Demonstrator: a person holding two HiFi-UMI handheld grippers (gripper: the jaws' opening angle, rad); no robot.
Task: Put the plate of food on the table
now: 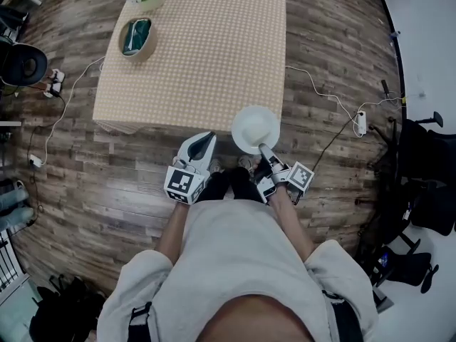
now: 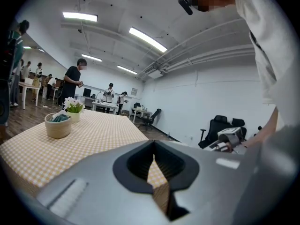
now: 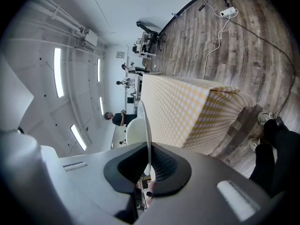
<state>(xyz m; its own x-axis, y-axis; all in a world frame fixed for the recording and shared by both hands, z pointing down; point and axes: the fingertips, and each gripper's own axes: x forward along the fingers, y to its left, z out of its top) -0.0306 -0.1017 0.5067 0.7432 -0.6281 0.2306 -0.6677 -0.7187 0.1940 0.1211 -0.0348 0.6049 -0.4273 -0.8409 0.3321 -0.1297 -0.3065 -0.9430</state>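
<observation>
Slippage is the main worry: the right gripper (image 1: 265,150) has its jaws pinched nearly together on only the thin rim of the plate (image 1: 255,128), which hangs at the near edge of the worktop (image 1: 214,48), toward its right corner. With so narrow a hold, the plate could pivot and tip, spilling whatever it carries, or knock against the worktop edge. The left gripper (image 1: 203,142), jaws closed on nothing, gives no support.
</observation>
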